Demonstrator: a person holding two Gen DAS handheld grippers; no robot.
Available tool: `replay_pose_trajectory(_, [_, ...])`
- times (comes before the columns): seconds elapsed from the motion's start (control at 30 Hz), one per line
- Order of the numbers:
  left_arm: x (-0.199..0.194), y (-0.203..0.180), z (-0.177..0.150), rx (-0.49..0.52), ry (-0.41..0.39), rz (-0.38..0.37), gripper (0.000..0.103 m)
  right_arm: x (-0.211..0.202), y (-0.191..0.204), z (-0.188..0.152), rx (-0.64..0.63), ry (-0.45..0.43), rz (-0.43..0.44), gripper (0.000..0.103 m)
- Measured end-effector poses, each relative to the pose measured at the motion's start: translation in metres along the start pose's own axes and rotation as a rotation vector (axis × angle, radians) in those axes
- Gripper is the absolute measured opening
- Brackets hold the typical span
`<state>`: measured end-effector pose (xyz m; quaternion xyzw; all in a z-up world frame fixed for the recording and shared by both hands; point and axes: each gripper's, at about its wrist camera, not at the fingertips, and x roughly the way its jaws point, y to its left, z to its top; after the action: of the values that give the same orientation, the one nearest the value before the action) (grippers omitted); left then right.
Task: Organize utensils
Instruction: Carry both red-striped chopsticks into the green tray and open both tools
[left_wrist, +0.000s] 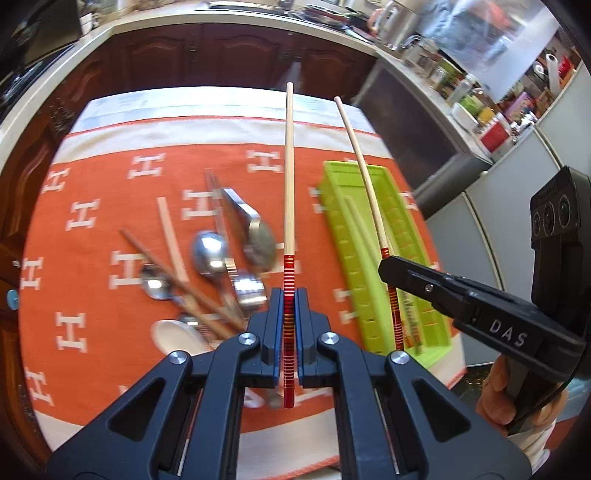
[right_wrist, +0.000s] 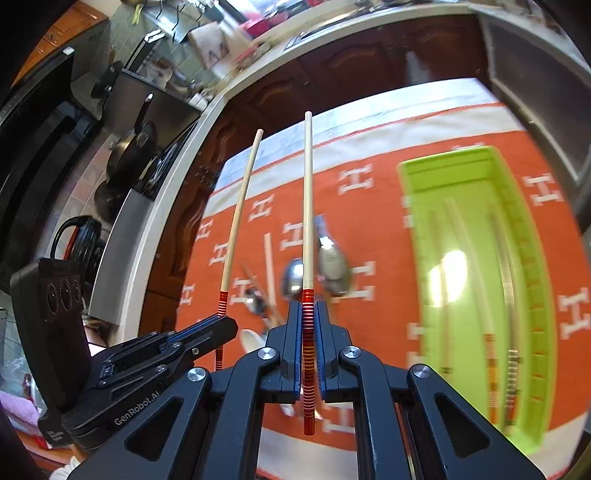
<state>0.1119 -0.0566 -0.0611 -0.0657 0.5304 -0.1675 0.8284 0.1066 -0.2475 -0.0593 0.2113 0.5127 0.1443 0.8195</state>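
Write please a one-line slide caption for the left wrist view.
Left gripper holds a red-banded chopstick above the orange cloth; right gripper holds another over the green tray.

Orange H-patterned cloth, lime-green tray, red-striped pale chopsticks

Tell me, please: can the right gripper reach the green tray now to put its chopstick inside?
Probably yes. The right gripper, shut on its chopstick, hangs beside the green tray, which is open on top; nothing stands between them.
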Motion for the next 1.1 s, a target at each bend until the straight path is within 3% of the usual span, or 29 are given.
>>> replay_pose_trajectory(0.27, [0.023, -0.070, 0.001, 0.017, 0.031, -0.050, 0.003, -0.051, -0.071, -0.002, 0.021, -0.058, -0.119, 0.006])
replay_pose_trajectory(0.47, [0.053, -0.104, 0.000, 0.042, 0.059, -0.038, 0.003, -0.059, -0.106, -0.006, 0.013, -0.054, -0.196, 0.006])
replay_pose_trajectory(1.0, [0.104, -0.119, -0.007, 0.066, 0.163, -0.037, 0.005, -0.024, -0.137, -0.012, 0.056, 0.034, -0.239, 0.008])
replay_pose_trajectory(1.1, [0.107, -0.122, -0.010, 0.082, 0.175, -0.026, 0.018, -0.022, -0.142, -0.013, 0.078, 0.037, -0.233, 0.013])
